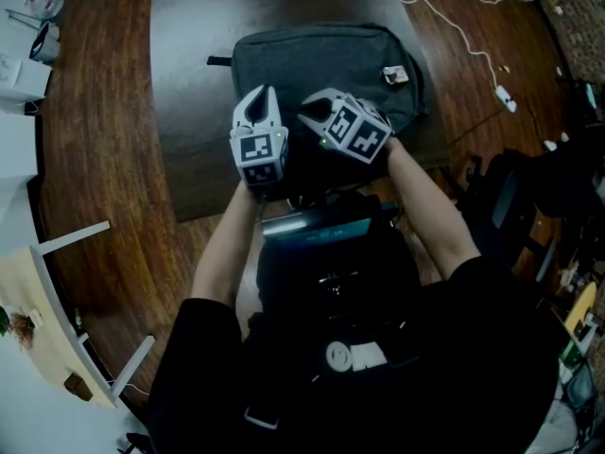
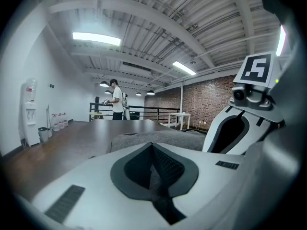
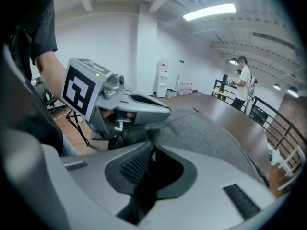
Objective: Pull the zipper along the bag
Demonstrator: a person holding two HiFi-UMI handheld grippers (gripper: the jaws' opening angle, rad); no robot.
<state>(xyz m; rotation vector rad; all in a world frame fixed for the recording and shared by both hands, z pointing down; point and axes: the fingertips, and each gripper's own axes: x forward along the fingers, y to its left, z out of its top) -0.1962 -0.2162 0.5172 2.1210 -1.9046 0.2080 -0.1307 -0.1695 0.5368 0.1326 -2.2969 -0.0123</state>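
Chest unit (image 1: 317, 227) w/ lit screen, on black-clad torso, bottom ctr of head view. Both forearms reach up-frame from it.

Left gripper (image 1: 261, 102): frame ctr, just left of the right one, tips at bag's near edge. In its own view the jaws are drawn together to a seam, w/ a sliver of grey bag fabric pinched btwn the pads.

Right gripper (image 1: 310, 112): just right of the left one, tilted over, tips aimed up-left at bag's near edge. In its own view the jaws are a narrow slit apart. Only dark shows btwn the pads, and no zipper pull can be made out there.

Bag (image 1: 321, 60): grey, rounded, lying flat, upper ctr, on dark tabletop (image 1: 194, 93). It fills the ground beyond the jaws in both gripper views.

Small pale tag (image 1: 395, 75): on bag's upper-right corner.

White cable (image 1: 454, 22): on wood floor (image 1: 95, 159), upper right.

Background, left gripper view: person (image 2: 115, 99) standing far off, mid-left. Water dispenser (image 2: 29, 111) at far left. Brick wall (image 2: 201, 104) right of ctr.
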